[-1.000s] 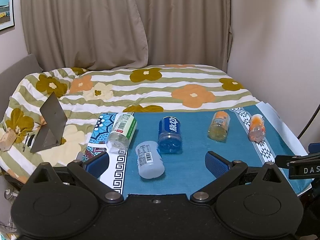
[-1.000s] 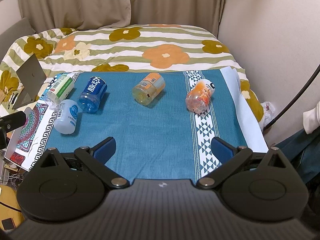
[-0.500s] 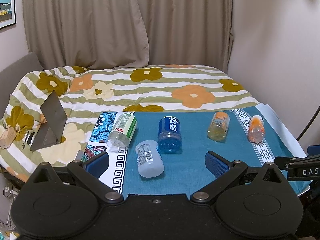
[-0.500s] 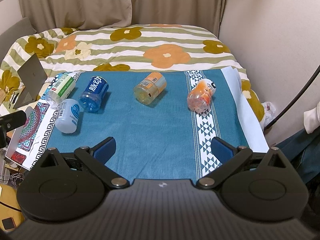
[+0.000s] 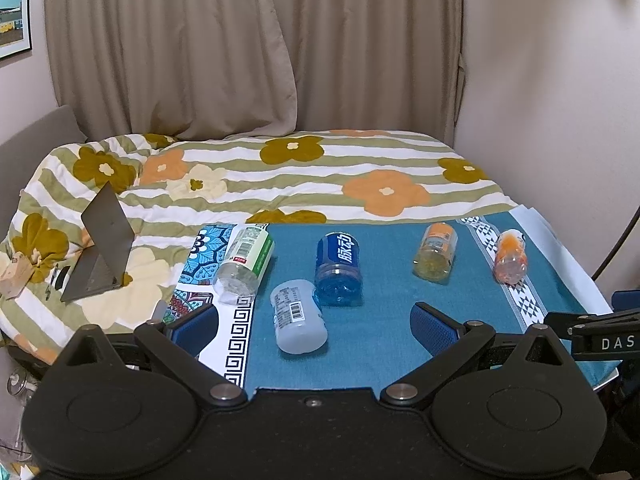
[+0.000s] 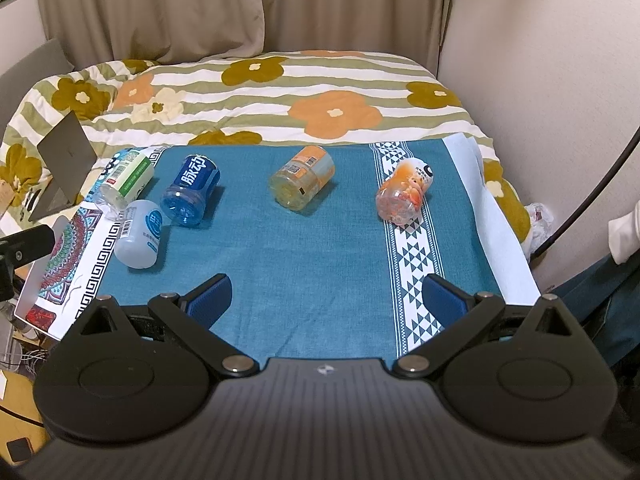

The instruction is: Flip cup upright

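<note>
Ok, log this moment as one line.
left gripper open, empty | right gripper open, empty | five cups on teal cloth all on sides | none upright

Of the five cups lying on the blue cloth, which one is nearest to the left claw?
The pale frosted plastic cup with the barcode label: it lies just ahead of the open left claw, in front of the blue cup.

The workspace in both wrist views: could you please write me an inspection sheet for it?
Surface: teal cloth with patterned borders, laid at the foot of a flowered bed.
Job's things: five cups lying on their sides: green, white, blue, yellow, orange; none upright.
Clutter: open laptop on the bed.
Grippers: left hand-held gripper and right hand-held gripper both open, empty, short of the cups.
Cables: black cable by the right wall.
Surroundings: beige curtains, framed picture.
</note>
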The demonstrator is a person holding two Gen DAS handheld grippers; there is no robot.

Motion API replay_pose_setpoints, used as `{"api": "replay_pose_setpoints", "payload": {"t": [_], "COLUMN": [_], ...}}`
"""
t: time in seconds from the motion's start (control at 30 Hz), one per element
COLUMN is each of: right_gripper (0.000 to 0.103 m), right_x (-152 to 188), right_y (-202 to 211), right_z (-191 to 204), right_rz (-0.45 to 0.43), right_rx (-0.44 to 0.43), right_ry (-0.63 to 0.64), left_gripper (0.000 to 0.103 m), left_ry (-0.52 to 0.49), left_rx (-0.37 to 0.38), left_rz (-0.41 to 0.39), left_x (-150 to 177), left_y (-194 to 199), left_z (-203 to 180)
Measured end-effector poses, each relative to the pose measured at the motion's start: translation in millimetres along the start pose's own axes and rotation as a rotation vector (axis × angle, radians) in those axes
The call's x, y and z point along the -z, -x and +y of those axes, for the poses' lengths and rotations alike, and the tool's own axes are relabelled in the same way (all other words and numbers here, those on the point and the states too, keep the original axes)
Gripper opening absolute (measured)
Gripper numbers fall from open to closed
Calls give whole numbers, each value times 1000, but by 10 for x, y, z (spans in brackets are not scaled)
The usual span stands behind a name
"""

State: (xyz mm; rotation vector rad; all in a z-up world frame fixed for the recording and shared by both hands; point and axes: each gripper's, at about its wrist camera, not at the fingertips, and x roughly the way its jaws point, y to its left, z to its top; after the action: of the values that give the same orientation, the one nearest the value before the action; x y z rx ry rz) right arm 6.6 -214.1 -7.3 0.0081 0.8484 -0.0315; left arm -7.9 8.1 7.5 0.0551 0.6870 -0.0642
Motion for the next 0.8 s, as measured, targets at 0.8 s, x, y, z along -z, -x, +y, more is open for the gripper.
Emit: {"api": "replay_pose_setpoints", "payload": {"t": [0.8], "right_gripper": [103], "right_x": [-17], "right_y": [-34], "right_z": [-5], "right_rz": [19], "right_rx": [7], "right_ry": [-7], "left_gripper": [103], "left_ry": [-15], "left_rx": [6], "left_rz": [16], "left_x": [-31], "left_y": [-82], "left_z": [-4]}}
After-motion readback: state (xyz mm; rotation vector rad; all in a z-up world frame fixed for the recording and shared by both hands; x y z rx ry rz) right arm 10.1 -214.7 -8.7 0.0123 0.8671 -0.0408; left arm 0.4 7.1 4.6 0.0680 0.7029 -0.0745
